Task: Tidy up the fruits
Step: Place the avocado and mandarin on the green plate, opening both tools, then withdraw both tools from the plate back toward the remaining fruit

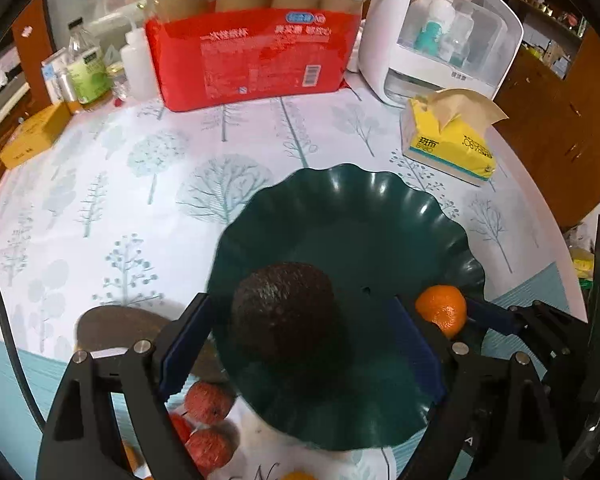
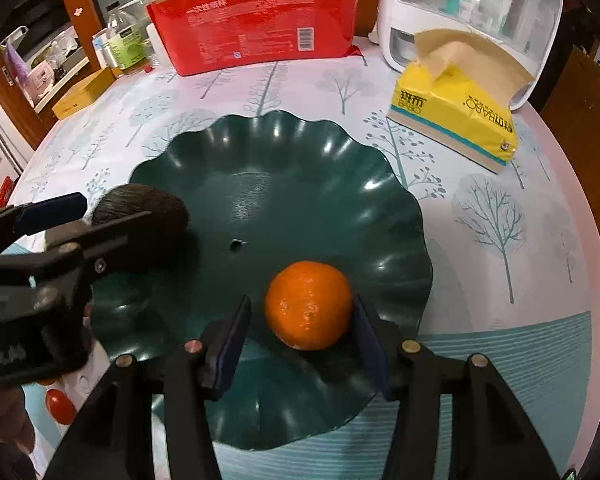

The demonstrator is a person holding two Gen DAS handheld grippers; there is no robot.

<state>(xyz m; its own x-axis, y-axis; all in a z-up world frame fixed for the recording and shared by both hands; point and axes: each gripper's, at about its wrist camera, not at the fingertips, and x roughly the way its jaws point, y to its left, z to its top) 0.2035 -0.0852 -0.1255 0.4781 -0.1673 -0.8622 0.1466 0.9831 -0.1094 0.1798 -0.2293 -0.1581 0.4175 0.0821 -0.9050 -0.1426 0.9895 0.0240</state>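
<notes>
A dark green fluted bowl point(image 1: 340, 208) point(image 2: 284, 152) stands on the tree-print tablecloth. A dark, rough avocado point(image 1: 288, 312) point(image 2: 148, 208) lies in its left part, between the jaws of my left gripper point(image 1: 300, 304) point(image 2: 82, 218). These jaws stand wide open, with a gap on each side of the fruit. An orange point(image 2: 308, 310) point(image 1: 442, 310) rests on the bowl's near side between the blue pads of my right gripper point(image 2: 302, 300). That gripper is open: the left pad stands clear of the orange and the right pad is close against it.
Red lychee-like fruits point(image 1: 208, 400) and a brown rounded thing point(image 1: 116, 328) lie left of the bowl, with a small red fruit point(image 2: 60, 404) nearby. A red pack of paper cups point(image 1: 252, 52), bottles point(image 1: 88, 68), a white appliance point(image 1: 440, 32) and a yellow tissue pack point(image 1: 448, 148) line the far side.
</notes>
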